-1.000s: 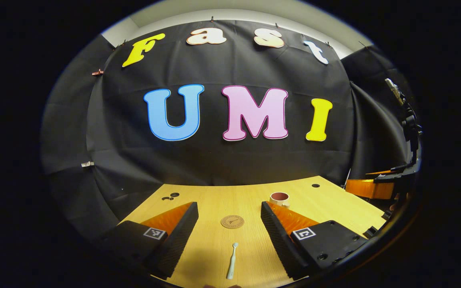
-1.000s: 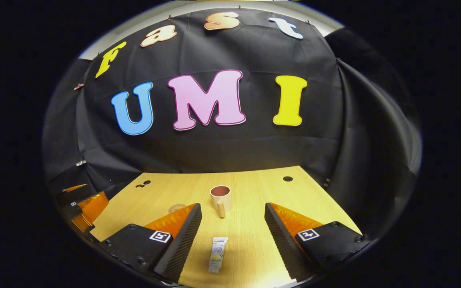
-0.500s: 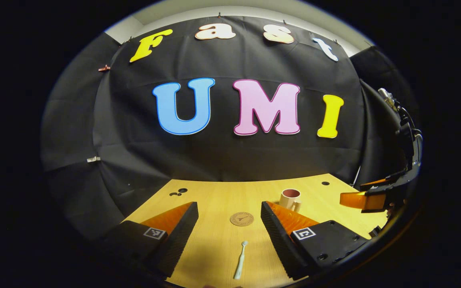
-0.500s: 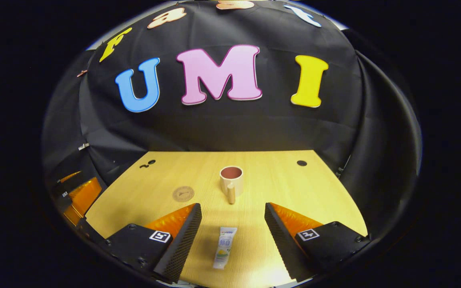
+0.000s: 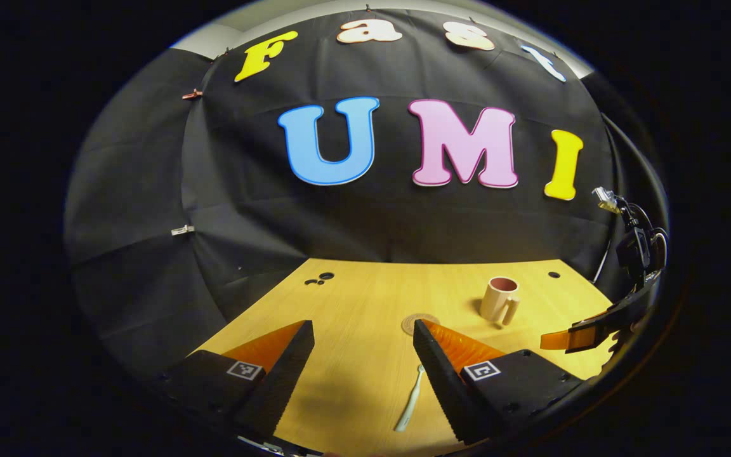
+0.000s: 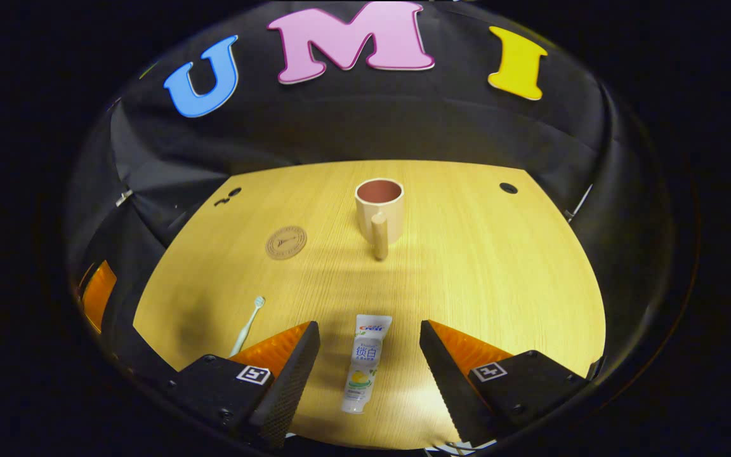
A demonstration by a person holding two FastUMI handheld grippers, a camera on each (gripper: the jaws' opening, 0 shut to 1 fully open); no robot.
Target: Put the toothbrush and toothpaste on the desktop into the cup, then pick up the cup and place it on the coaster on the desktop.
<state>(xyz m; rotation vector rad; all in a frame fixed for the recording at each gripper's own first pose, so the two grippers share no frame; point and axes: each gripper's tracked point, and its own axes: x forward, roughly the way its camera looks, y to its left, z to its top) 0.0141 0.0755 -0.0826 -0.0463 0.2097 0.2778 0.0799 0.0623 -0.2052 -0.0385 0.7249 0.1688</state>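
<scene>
We find the left gripper [image 5: 362,374] spread wide above the wooden desktop [image 5: 353,304], pinching nothing. In the left gripper view the slim pale toothbrush [image 5: 409,406] lies flat just beside the gripper's right-hand finger, at 5 o'clock. The round flat coaster [image 5: 417,321] sits beyond, partly behind that fingertip. The smooth cylindrical cup [image 5: 498,299], handled and upright, stands at 2 o'clock.

The right gripper [image 6: 369,371] is likewise spread, holding nothing. In the right gripper view the flattened toothpaste [image 6: 365,363] tube lies between its fingers, untouched. We note the cup [image 6: 379,208] at 12 o'clock, handle toward the camera, nothing standing between.
</scene>
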